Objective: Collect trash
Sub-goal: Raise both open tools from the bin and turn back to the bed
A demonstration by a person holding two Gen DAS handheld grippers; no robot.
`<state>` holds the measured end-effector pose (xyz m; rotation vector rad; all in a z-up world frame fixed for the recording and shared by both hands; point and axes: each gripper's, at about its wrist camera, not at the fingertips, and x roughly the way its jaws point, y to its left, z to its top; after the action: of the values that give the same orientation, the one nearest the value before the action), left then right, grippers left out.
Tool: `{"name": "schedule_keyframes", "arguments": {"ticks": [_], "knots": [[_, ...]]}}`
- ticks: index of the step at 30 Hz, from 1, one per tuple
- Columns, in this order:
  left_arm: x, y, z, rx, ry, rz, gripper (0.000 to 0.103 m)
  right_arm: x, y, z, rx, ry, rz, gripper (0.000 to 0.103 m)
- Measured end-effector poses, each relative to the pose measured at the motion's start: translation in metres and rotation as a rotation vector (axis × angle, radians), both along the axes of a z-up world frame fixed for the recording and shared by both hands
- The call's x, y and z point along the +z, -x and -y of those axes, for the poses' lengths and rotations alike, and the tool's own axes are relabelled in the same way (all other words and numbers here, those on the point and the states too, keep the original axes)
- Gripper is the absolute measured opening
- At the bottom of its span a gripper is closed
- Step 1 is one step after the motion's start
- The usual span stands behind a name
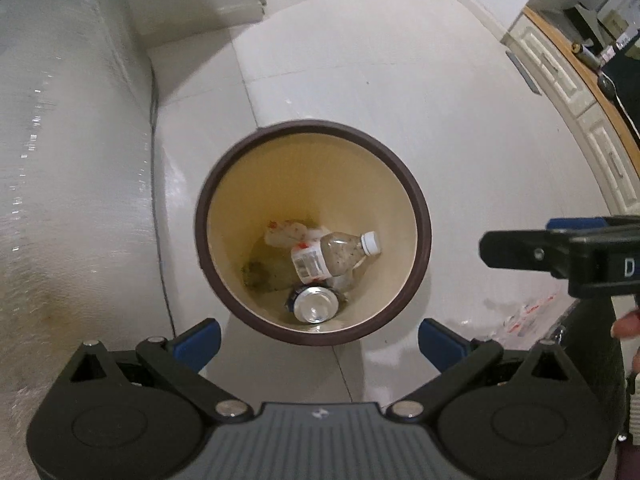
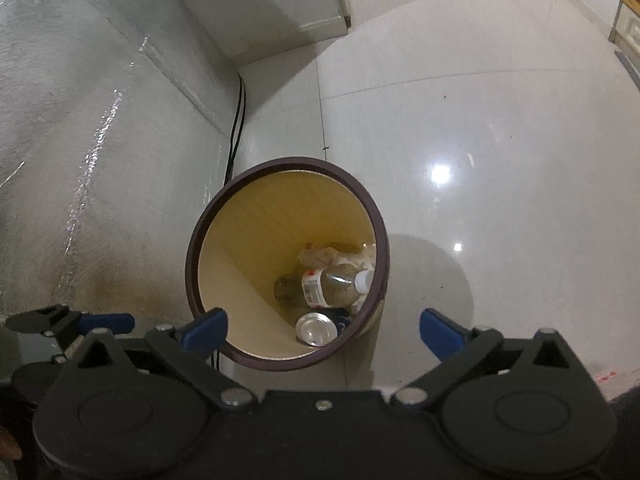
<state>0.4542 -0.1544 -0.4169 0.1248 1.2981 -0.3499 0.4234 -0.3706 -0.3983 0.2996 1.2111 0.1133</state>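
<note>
Looking down, I see the round bin [image 1: 313,232] on the pale tiled floor [image 1: 440,120], beside a silvery wall [image 1: 60,160] where a black cable [image 2: 236,136] runs. Both my left gripper [image 1: 320,338] and right gripper [image 2: 324,330] have jaws spread wide and empty. Inside the bin lie a plastic bottle [image 1: 332,258], a can [image 1: 316,309] and crumpled wrappers [image 1: 286,233].

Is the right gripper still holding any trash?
No. The right gripper is open with nothing between its pads; the bottle and can lie in the bin.
</note>
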Motion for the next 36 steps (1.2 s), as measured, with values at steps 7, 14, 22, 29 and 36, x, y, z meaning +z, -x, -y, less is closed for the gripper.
{"name": "schedule_keyframes", "arguments": {"ticks": [7,14,22,29,36], "knots": [[0.03,0.018,-0.014,0.063,-0.025,0.045,0.103,0.021,0.017,-0.001,0.006,0.024,0.024,0.103],[0.055,0.044,-0.031,0.108,-0.022,0.072,0.103,0.04,0.038,-0.007,0.015,0.05,0.048,0.103],[0.092,0.072,-0.051,0.199,0.017,0.126,0.103,0.067,0.068,-0.014,0.023,0.077,0.082,0.103],[0.12,0.097,-0.052,0.212,0.009,0.17,0.103,0.096,0.101,-0.019,0.034,0.119,0.124,0.103],[0.157,0.133,-0.046,0.183,0.023,0.243,0.103,0.137,0.138,-0.018,0.019,0.146,0.199,0.103]]}}
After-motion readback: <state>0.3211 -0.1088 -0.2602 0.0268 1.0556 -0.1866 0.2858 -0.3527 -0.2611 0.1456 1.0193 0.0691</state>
